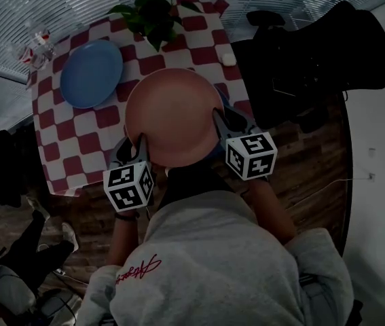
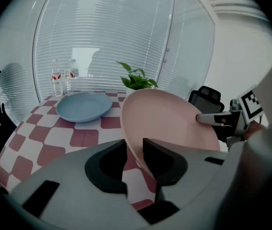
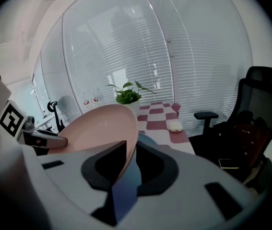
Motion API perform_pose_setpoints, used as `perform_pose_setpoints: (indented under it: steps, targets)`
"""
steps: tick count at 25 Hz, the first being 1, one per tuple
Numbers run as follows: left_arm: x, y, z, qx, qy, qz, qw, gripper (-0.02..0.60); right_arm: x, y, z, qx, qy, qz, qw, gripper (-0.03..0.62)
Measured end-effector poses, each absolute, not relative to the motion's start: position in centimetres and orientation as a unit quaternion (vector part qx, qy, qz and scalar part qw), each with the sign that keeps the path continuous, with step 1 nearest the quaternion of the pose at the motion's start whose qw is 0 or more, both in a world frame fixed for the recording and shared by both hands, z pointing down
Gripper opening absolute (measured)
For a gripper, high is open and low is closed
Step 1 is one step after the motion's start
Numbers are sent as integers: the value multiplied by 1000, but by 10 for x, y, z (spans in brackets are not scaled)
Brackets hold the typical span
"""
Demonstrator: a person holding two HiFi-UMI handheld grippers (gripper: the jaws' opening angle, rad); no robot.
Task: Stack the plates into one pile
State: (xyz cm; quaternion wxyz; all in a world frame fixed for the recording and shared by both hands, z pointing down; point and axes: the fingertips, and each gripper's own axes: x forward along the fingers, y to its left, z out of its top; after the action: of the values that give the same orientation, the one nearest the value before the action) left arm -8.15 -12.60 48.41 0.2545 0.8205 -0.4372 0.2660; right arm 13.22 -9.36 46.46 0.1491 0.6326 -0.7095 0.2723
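A large pink plate hangs over the near right part of the red-and-white checked table, tilted and gripped on both sides. My left gripper is shut on its near left rim. My right gripper is shut on its right rim. Under that rim a blue surface shows between the right jaws; I cannot tell whether it is gripped too. A blue plate lies flat on the table at the far left, apart from the pink one.
A potted plant stands at the table's far edge. Water bottles are at the far left corner, a small white object near the right edge. A black office chair stands right of the table.
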Motion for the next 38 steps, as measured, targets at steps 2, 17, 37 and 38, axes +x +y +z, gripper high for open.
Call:
perform_pose_setpoints:
  steps: [2,17,37,38]
  targets:
    - [-77,-125,488,822,-430,272,255,114,136,-90,468,634,-707,277,151,64]
    - [-53,-121,515,824,-400,309,257,123,157,-79,501,635,-689,304,174,66]
    - [-41,-121,540,809,-392,356,255,130,166,-76,525,615,-694,287,240,102]
    - [-41,-121,542,808,-392,357,256,130,166,-76,525,615,-695,286,240,102]
